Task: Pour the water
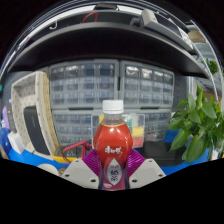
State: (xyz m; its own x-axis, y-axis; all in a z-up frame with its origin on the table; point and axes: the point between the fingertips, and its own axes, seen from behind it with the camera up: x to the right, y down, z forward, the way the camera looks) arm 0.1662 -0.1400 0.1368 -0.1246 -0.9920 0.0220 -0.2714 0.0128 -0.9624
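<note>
Behind the bottle (113, 140), a wall of small clear drawer cabinets (100, 85) fills the room's back; their contents cannot be made out. A leafy green plant (199, 125) stands to the bottle's right. Blue surface (30, 163) shows to its left. The bottle stands upright, white cap up, red liquid inside, its base hidden. The gripper (113, 170) has both fingers closed against its lower body.

gripper-mounted camera looks forward along the fingers (88, 172), seemingly low, close.
</note>
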